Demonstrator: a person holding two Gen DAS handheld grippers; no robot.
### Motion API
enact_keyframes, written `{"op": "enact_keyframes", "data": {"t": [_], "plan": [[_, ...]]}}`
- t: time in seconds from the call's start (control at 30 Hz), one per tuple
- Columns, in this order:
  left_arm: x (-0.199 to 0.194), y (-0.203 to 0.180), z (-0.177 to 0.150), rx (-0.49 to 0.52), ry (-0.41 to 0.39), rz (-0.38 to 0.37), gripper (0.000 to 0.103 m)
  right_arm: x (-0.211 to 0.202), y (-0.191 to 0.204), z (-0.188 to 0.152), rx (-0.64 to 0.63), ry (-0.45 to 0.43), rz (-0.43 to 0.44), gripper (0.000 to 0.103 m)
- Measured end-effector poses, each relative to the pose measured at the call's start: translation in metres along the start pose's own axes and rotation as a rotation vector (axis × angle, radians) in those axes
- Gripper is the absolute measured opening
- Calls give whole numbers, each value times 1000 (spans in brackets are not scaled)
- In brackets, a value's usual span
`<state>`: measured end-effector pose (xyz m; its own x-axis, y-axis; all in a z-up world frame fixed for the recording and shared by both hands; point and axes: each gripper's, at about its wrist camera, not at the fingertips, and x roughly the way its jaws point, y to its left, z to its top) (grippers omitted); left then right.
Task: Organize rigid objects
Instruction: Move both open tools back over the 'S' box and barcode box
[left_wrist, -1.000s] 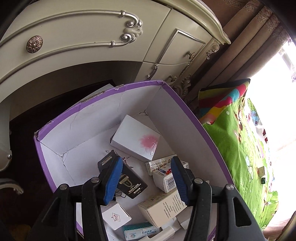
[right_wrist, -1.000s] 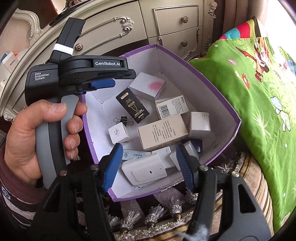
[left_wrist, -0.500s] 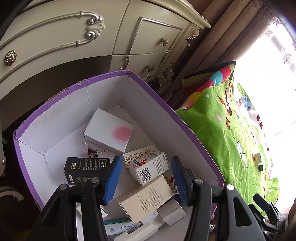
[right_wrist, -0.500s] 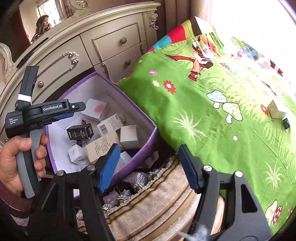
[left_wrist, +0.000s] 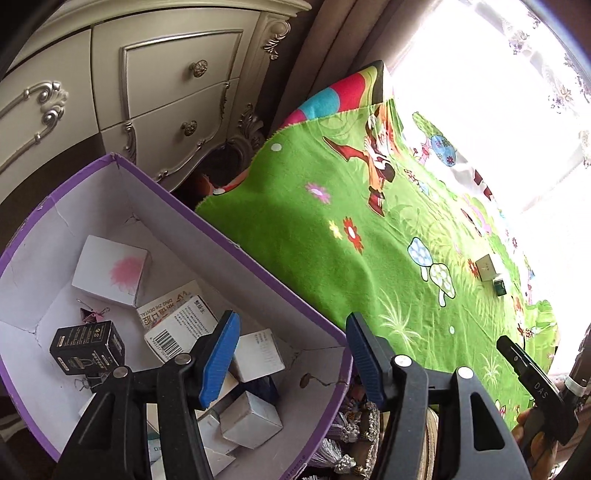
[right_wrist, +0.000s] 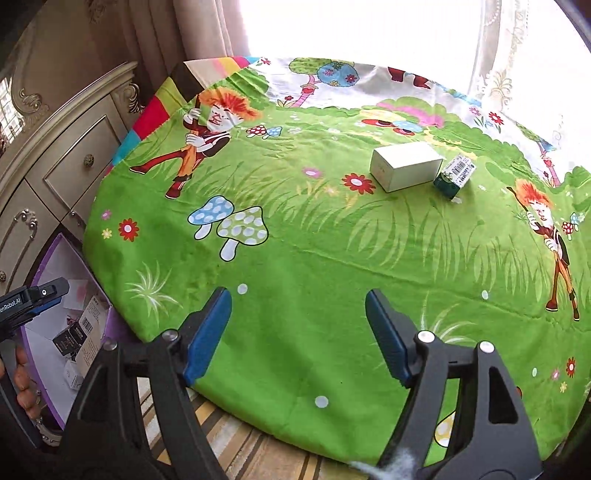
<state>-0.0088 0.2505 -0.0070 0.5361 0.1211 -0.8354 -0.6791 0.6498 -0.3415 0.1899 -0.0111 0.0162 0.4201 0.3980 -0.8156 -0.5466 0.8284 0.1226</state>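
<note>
Right wrist: plain white box (right_wrist: 405, 166) beside small green box (right_wrist: 456, 176).

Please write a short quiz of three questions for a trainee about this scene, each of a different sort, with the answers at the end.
1. True or false: the right gripper holds the white box.
2. Multiple choice: the small green box lies A) inside the purple box, B) on the green blanket beside the white box, C) between the left gripper's fingers.
3. Fill in: the left gripper hangs over the near wall of the ____ box.

Key: 1 false, both grippers are open and hold nothing; 2 B; 3 purple.
</note>
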Motion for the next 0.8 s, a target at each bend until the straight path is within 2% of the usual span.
{"op": "enact_keyframes", "data": {"t": [0.17,0.47,0.63,0.8], "plan": [[11,-53,5,90,11,-28,62,11,-35,3,96,2,-19,78],[44,-159,12,275,42,-73,64,12,-72,8,143,-40,-99,79],[67,-223,12,406,67,-105,68,14,-94,9,183,-55,-129,81],[88,-280,12,572,59,-152,72,21,-112,8,234,-48,-133,81]]}}
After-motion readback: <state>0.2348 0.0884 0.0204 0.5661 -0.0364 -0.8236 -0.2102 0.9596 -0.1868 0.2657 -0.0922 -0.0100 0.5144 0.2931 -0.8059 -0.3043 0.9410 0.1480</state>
